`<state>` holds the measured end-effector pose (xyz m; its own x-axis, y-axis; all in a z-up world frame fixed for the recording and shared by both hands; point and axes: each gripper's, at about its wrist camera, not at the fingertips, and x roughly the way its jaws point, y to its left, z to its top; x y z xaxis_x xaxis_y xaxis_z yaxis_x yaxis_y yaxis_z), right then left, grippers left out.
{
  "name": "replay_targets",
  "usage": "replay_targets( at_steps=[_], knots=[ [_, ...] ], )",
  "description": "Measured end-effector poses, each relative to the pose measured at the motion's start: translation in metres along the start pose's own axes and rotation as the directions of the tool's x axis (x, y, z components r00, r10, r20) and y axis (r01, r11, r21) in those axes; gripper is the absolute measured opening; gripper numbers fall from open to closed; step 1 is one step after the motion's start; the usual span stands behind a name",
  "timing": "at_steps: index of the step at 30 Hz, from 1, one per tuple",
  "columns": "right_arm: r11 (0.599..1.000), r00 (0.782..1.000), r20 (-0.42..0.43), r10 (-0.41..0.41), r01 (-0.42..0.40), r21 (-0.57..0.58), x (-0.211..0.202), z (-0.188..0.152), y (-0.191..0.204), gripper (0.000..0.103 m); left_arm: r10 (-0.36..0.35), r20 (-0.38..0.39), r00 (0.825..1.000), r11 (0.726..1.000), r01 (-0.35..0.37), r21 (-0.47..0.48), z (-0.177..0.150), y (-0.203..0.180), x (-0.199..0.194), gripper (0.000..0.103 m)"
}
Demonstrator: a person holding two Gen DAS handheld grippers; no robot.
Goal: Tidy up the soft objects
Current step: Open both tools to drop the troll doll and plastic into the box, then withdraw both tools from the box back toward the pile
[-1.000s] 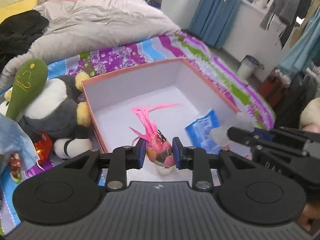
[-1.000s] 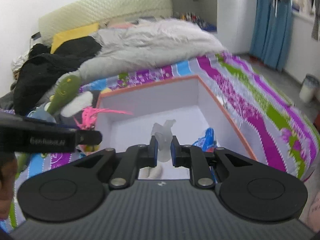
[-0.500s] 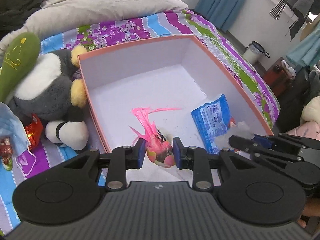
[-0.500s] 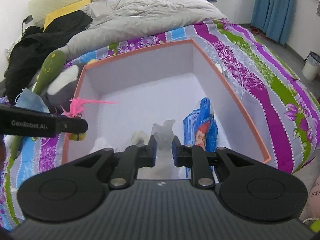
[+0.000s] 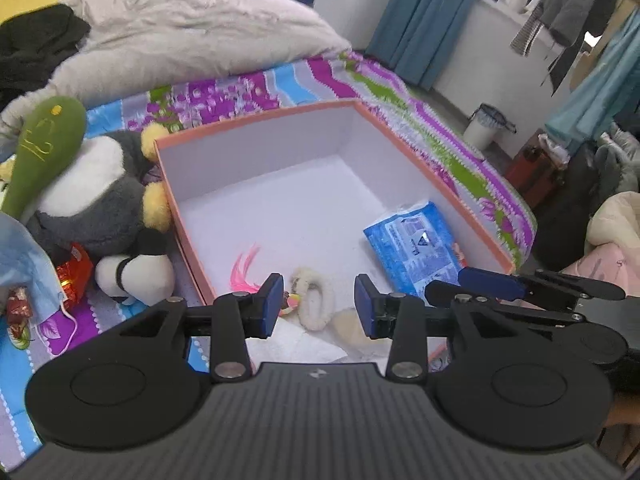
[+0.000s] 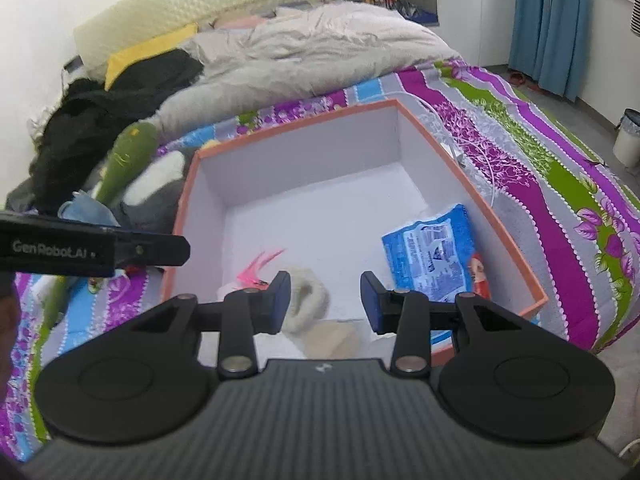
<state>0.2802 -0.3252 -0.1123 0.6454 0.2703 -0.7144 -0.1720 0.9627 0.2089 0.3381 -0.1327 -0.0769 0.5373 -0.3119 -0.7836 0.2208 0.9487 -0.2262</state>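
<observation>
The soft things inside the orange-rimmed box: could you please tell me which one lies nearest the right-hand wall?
The blue packet. It lies against the box's right wall, while the cream fluffy ring and pink feathered toy sit near the front-left corner.

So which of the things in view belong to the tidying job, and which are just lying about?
Job:
- orange box
- pink feather toy
- fluffy cream ring
- blue packet
- penguin plush
- green plush

Lying about:
- grey duvet
- black clothes
- waste bin

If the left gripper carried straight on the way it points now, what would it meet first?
Most likely the fluffy cream ring lying on the box floor, seen between the open left gripper fingers. The pink feathered toy lies just left of that line. Depth is hard to judge.
</observation>
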Motion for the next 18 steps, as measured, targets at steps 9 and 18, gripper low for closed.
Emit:
replay_targets(
  at_steps=[9, 18],
  knots=[
    [0.999, 0.992, 0.126, 0.029, -0.023, -0.048, -0.042, -0.032, 0.017, 0.042, 0.005, 0.117, 0.993, 1.000, -0.003, -0.017, -0.053, 0.007, -0.048, 0.045],
    [0.994, 0.979, 0.188, 0.081, -0.066, -0.085, -0.074, -0.062, 0.042, 0.042, 0.015, 0.198, 0.980, 1.000, -0.012, -0.020, -0.094, 0.009, -0.088, 0.045]
  ],
)
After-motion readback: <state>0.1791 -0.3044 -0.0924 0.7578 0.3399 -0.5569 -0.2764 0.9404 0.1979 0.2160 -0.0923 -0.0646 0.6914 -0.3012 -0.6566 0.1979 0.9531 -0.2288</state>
